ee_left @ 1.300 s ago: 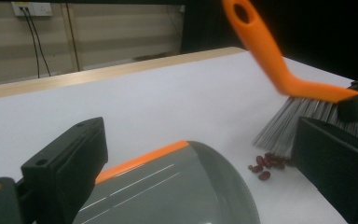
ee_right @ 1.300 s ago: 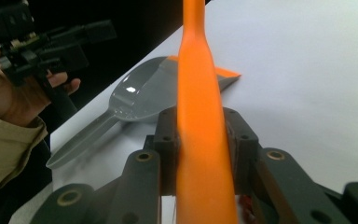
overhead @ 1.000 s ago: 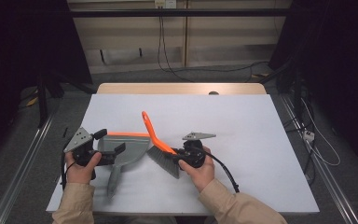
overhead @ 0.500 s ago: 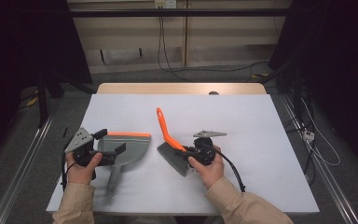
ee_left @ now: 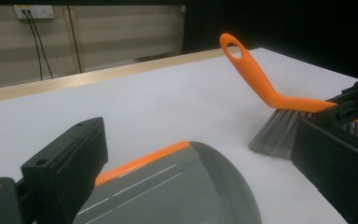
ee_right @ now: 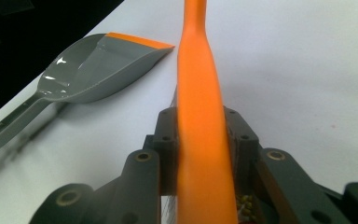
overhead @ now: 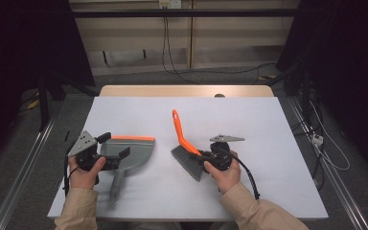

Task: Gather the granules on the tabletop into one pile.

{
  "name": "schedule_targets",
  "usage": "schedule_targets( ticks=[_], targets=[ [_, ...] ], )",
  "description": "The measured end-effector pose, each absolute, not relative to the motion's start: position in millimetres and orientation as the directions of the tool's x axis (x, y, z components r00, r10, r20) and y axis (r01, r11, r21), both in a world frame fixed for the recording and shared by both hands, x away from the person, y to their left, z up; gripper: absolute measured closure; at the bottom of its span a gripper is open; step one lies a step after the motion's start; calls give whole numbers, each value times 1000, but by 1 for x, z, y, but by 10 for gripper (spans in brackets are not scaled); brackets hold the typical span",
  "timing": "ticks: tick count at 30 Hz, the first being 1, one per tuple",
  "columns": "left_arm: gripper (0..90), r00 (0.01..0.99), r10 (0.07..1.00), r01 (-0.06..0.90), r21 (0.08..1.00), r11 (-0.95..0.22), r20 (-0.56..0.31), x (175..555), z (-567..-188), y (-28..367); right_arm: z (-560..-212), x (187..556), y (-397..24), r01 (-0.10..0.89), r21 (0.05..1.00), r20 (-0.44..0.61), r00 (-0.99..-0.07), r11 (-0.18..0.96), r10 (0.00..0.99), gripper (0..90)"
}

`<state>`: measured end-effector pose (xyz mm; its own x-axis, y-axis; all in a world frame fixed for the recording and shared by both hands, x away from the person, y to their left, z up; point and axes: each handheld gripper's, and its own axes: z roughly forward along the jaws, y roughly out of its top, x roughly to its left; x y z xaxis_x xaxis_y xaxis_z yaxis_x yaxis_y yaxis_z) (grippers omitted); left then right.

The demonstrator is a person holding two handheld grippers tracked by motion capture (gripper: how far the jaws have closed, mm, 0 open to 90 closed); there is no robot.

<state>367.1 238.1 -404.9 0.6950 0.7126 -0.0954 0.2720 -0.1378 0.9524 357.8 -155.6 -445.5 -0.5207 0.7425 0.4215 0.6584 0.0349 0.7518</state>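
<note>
A grey dustpan (overhead: 133, 154) with an orange lip lies flat on the white table, its handle (overhead: 116, 184) pointing toward the near edge. My left gripper (overhead: 115, 145) hovers over its left side, jaws wide open; the pan (ee_left: 177, 186) sits low between them, untouched. A brush with an orange handle (overhead: 179, 128) and grey bristles (overhead: 188, 162) stands to the right of the pan. My right gripper (overhead: 211, 158) is shut on the brush's orange back (ee_right: 200, 116), bristles resting on the table. The dustpan (ee_right: 98, 65) shows left of the handle.
The white table top (overhead: 268, 124) has open room at the right and back. A wooden strip (overhead: 187, 91) runs along its far edge. Cables (overhead: 330, 158) trail on the floor at the right. Both forearms come in from the near edge.
My right gripper has carried the brush to the right, away from the dustpan, and its handle now points more toward the far edge. The left gripper and dustpan have stayed put.
</note>
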Motion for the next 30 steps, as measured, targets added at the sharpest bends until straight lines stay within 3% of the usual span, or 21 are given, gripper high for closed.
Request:
schedule_targets(
  ticks=[23,30],
  targets=[
    [38,698,710,272,952,-141,-94,367,-405,237,-438,356,-174,669,743,485,-513,-24,709,710],
    [38,697,711,270,952,-142,-91,368,-405,237,-415,366,-186,605,793,482,-545,-76,686,709]
  ],
)
